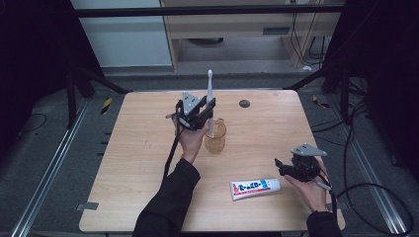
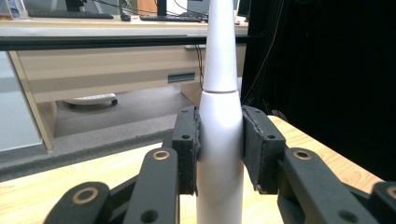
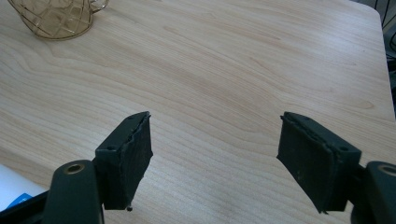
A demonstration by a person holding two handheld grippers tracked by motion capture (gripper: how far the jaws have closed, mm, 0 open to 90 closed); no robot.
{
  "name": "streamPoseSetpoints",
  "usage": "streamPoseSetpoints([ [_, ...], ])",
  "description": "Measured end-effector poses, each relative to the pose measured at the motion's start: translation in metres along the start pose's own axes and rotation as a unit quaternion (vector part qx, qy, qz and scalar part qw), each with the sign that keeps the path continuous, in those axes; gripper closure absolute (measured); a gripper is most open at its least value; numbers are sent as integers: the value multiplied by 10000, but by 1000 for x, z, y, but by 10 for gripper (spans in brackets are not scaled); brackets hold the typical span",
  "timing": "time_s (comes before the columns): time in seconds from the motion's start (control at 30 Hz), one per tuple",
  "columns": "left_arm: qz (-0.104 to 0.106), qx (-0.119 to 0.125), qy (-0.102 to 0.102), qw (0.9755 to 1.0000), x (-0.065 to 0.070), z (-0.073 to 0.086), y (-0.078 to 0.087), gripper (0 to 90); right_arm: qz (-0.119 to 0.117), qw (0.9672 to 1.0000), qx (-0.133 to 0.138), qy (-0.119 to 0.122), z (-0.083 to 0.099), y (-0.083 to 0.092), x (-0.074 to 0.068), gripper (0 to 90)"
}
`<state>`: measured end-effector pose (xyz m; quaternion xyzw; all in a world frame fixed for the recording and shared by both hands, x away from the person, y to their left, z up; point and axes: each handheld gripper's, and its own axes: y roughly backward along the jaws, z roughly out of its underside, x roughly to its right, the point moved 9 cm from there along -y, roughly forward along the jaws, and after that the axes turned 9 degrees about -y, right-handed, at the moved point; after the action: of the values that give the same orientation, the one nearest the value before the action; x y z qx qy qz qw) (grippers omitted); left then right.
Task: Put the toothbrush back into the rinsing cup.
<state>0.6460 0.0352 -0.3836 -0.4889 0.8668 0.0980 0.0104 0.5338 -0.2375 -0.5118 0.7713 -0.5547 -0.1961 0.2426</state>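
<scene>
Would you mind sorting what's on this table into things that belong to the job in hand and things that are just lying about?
In the job:
- electric toothbrush, upright, clamped in the left gripper
- amber glass cup, right under the toothbrush

Lying about:
- toothpaste tube, flat near the open right gripper, untouched
- small dark disc at the table's far side

An office-like lab: desks [image 2: 116, 60] with keyboards [image 2: 70, 15], cables on grey carpet [image 1: 39, 148]

Toothbrush [image 1: 210, 94] upright over a glass cup [image 1: 216, 136] at the table [image 1: 138, 148] centre
Toothpaste tube [image 1: 254, 188] lies nearer the person, to the cup's right
</scene>
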Motion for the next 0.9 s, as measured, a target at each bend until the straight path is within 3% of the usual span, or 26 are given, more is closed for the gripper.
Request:
streamPoseSetpoints([
  [0.9,309,-248,-31,9992,11,51,0,674,12,10000,-41,34,2,-2,-1,262],
])
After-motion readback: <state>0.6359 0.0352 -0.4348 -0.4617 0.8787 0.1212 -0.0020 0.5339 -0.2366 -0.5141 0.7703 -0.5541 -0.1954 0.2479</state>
